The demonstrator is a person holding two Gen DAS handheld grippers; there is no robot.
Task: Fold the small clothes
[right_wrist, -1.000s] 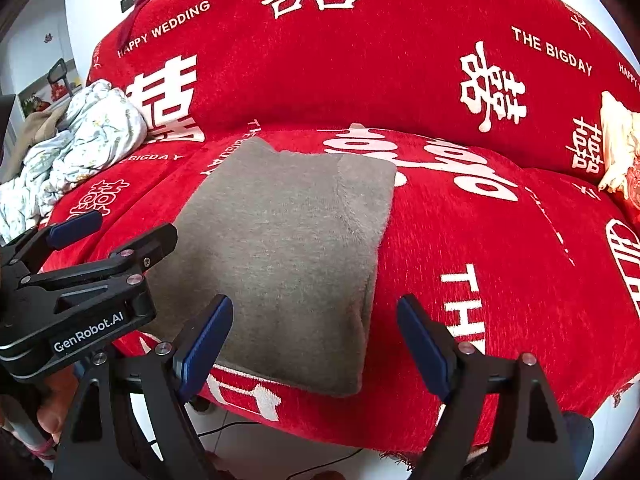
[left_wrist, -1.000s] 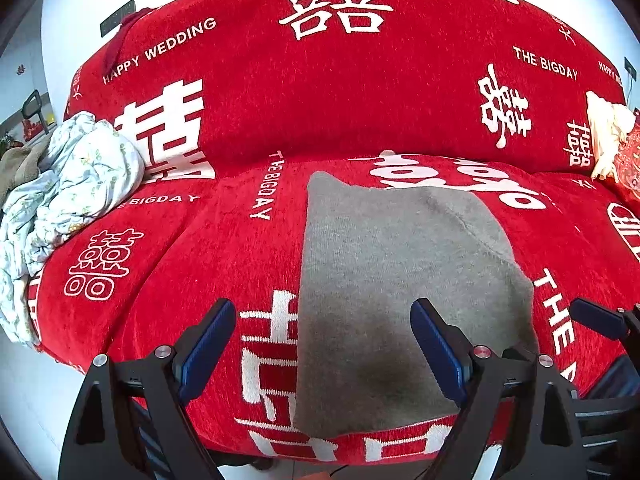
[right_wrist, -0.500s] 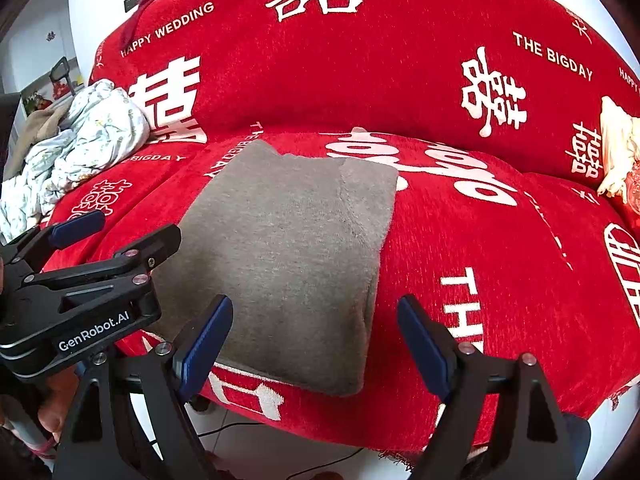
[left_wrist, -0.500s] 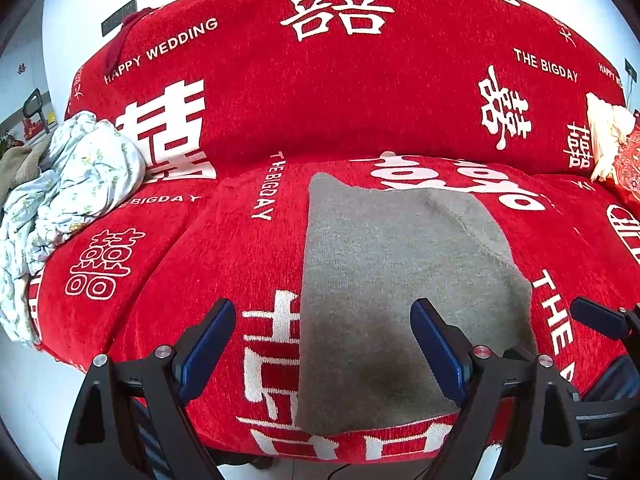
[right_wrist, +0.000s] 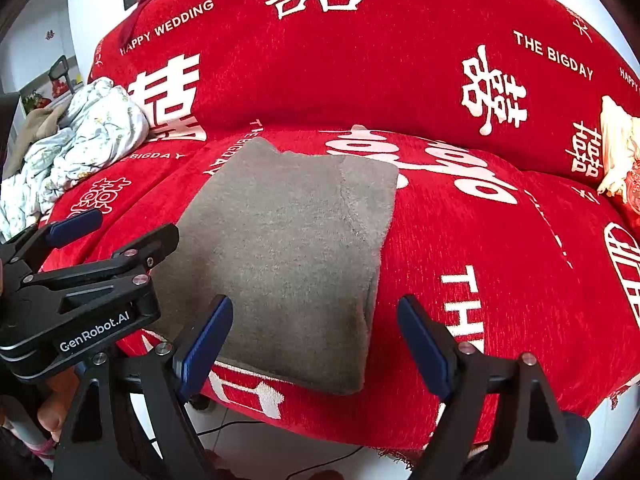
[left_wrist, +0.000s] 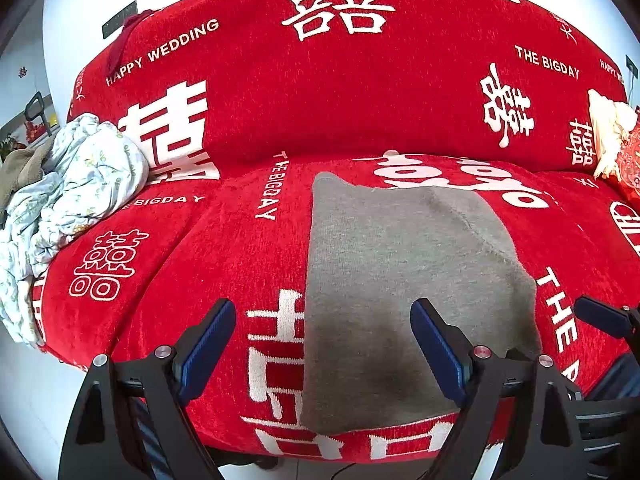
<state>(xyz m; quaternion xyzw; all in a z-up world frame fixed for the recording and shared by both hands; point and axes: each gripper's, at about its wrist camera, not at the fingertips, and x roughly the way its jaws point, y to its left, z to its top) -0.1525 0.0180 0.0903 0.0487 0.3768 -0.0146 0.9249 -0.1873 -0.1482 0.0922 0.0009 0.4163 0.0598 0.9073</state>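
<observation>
A grey knitted garment [left_wrist: 400, 292] lies folded flat in a rectangle on the red sofa seat [left_wrist: 200, 264]; it also shows in the right wrist view [right_wrist: 292, 248]. My left gripper [left_wrist: 322, 344] is open and empty, held just in front of the garment's near left edge. My right gripper [right_wrist: 314, 340] is open and empty, in front of the garment's near right corner. The left gripper's body [right_wrist: 76, 292] shows at the left of the right wrist view.
A crumpled pale floral cloth pile [left_wrist: 68, 200] lies at the sofa's left end, also in the right wrist view [right_wrist: 76, 148]. A cream and red cushion [left_wrist: 612, 144] sits at the far right. The sofa's front edge drops to a white floor [right_wrist: 248, 432] with a cable.
Both grippers have drawn back very slightly from the sofa. The garment has not moved and both grippers stay open.
</observation>
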